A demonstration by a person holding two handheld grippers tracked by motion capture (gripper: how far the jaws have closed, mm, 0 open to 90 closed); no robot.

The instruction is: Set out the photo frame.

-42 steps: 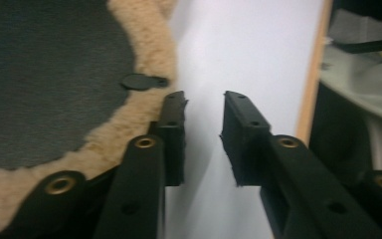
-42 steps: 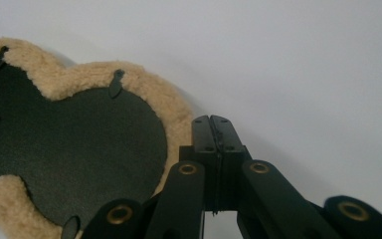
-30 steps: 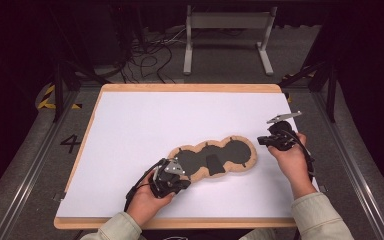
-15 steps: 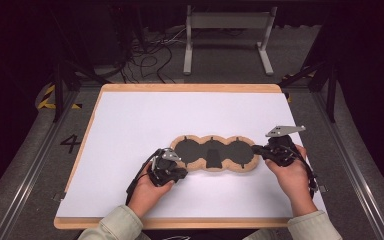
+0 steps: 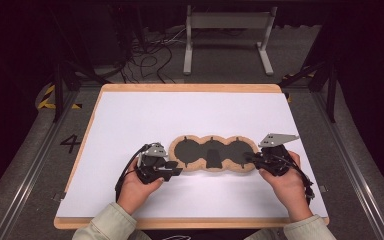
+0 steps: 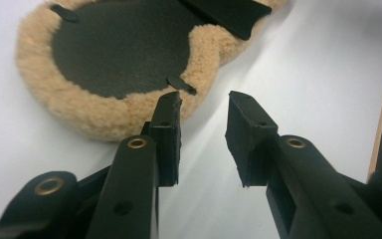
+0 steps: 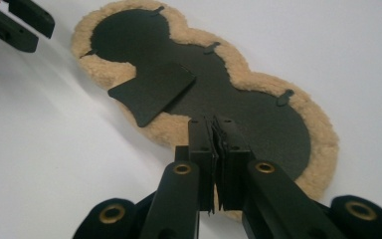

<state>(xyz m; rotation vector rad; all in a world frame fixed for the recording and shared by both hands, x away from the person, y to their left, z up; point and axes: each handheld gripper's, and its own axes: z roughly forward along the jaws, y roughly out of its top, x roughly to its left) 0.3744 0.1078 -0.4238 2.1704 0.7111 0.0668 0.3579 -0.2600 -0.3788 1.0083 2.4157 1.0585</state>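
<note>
A three-lobed tan fleece pad (image 5: 230,150) with a black centre lies flat on the white tabletop (image 5: 180,115). A loose black flap (image 5: 213,160) sits on its middle lobe. My left gripper (image 5: 173,168) stands open just beside the left lobe; in its own view the left gripper (image 6: 204,107) has nothing between its jaws and the pad (image 6: 114,50) lies just ahead. My right gripper (image 5: 249,159) is shut at the near rim of the right lobe. In its own view the right gripper (image 7: 212,122) lies over the pad (image 7: 263,134) rim, hiding what it pinches.
The white sheet has a wooden border (image 5: 190,88). The near edge (image 5: 190,222) is close behind both hands. On the dark floor beyond the table stand a metal frame (image 5: 227,35) and loose cables (image 5: 145,55). The left gripper (image 7: 15,22) shows far off in the right gripper view.
The pad has turned from a slant to lie level across the table. My right gripper came down and nearer with its right end. My left gripper has moved off the left lobe.
</note>
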